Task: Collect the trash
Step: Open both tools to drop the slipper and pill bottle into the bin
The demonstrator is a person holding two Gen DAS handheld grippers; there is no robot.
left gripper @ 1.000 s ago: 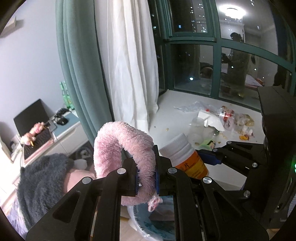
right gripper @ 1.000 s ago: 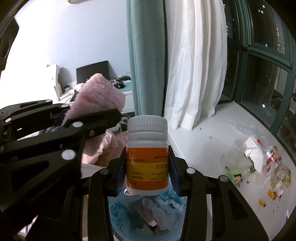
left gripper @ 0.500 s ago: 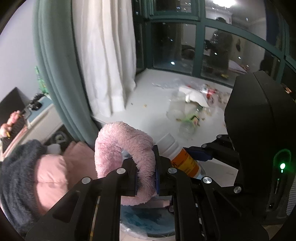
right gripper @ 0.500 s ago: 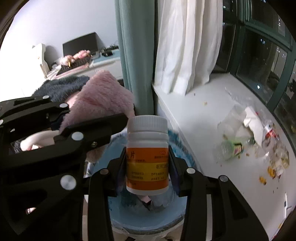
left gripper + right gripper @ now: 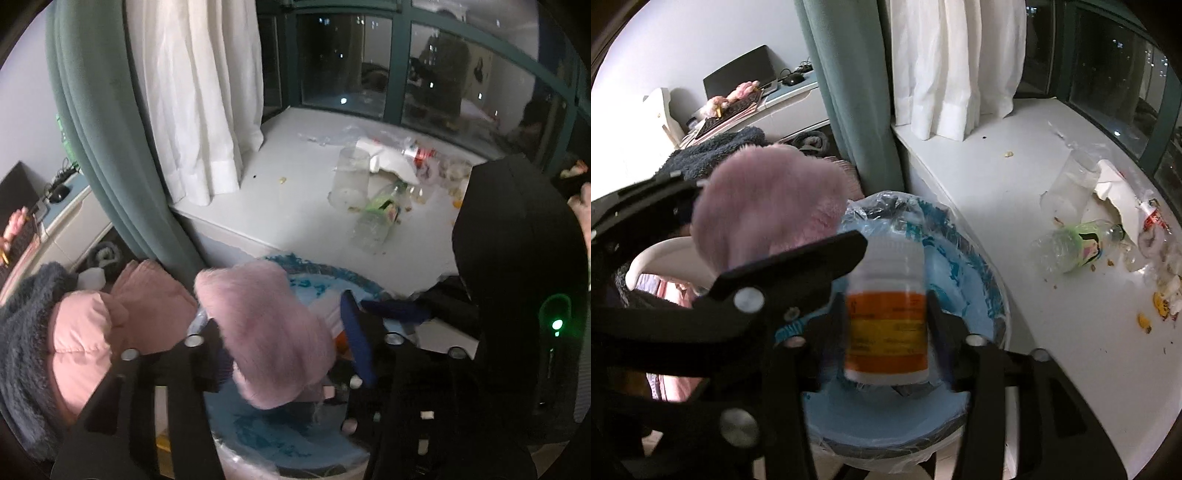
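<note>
My left gripper [image 5: 284, 347] is opening its fingers. A moment ago they pinched the fluffy pink thing [image 5: 264, 332] tight. Now it sits loose between them, blurry, as if it is slipping down.

My right gripper [image 5: 886, 325] is opening its fingers too. The pill bottle [image 5: 888, 317], white with an orange label, is between them. They gripped it before, and now it looks free and blurry as well.

Both hands have come down lower. The trash bin [image 5: 993, 291] with the blue bag is right under my fingers, so I think both things fall in.

More trash lies far ahead of my fingers on the white window ledge [image 5: 1015, 206]: a squashed plastic bottle [image 5: 1075, 245] and wrappers. That is still left to collect.
</note>
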